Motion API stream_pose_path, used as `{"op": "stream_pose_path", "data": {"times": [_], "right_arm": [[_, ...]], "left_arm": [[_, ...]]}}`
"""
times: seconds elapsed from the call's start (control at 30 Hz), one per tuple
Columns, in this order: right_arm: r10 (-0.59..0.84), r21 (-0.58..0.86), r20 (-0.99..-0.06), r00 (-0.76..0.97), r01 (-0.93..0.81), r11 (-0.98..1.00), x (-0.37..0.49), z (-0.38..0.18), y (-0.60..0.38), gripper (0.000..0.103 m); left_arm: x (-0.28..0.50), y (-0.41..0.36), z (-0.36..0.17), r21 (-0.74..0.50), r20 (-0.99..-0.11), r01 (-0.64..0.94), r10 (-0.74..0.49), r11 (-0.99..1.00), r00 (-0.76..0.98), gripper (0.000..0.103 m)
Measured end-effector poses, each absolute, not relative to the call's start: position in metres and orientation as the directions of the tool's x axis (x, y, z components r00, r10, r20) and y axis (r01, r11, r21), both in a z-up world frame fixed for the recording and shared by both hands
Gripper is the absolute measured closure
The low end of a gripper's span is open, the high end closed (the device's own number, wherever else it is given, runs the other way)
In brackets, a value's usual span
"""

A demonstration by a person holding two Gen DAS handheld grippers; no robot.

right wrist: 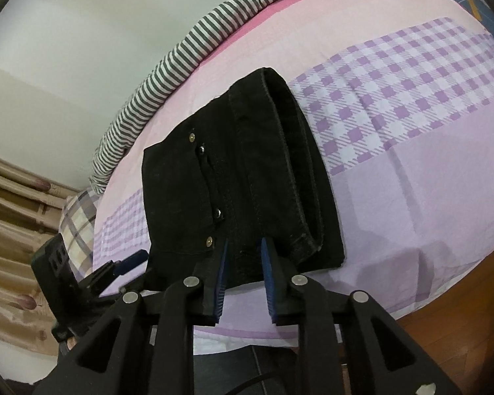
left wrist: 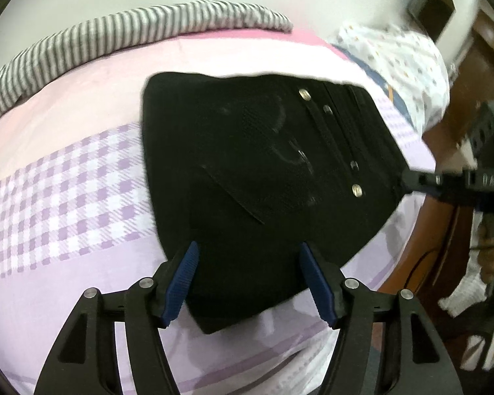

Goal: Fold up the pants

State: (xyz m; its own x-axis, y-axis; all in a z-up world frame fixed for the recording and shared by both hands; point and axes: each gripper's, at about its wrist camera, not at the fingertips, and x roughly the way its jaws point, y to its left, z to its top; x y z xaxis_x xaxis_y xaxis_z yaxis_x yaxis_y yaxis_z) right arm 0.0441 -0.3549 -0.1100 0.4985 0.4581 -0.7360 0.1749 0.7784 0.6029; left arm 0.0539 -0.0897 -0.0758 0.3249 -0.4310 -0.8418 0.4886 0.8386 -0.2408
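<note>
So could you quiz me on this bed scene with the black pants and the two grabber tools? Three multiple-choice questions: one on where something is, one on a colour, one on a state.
1. Where does the striped cloth lie?
A. along the far edge of the bed, by the wall
B. on top of the pants
C. on the floor

2. What colour are the pads on the fingers of the left gripper?
A. red
B. blue
C. yellow

3. How are the black pants lying?
A. spread out at full length
B. hanging off the bed
C. folded into a compact bundle

Answers: 1 A, it runs beside the white wall. 2 B, both ribbed pads are blue. 3 C, layers are stacked, with a hem lying on top in the right wrist view.
</note>
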Motion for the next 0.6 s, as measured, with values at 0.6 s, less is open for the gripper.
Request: {"op": "stream_pose_path", "data": {"times": [0.6], "right_arm": [[0.582, 0.710, -0.653, 0.485, 0.124, 0.693, 0.076, -0.112, -0.410, 0.047]], "left_arm": [[0.118, -0.035, -0.100, -0.516, -0.799, 0.216, -0.557, 0.829, 0.226, 0.036]]}}
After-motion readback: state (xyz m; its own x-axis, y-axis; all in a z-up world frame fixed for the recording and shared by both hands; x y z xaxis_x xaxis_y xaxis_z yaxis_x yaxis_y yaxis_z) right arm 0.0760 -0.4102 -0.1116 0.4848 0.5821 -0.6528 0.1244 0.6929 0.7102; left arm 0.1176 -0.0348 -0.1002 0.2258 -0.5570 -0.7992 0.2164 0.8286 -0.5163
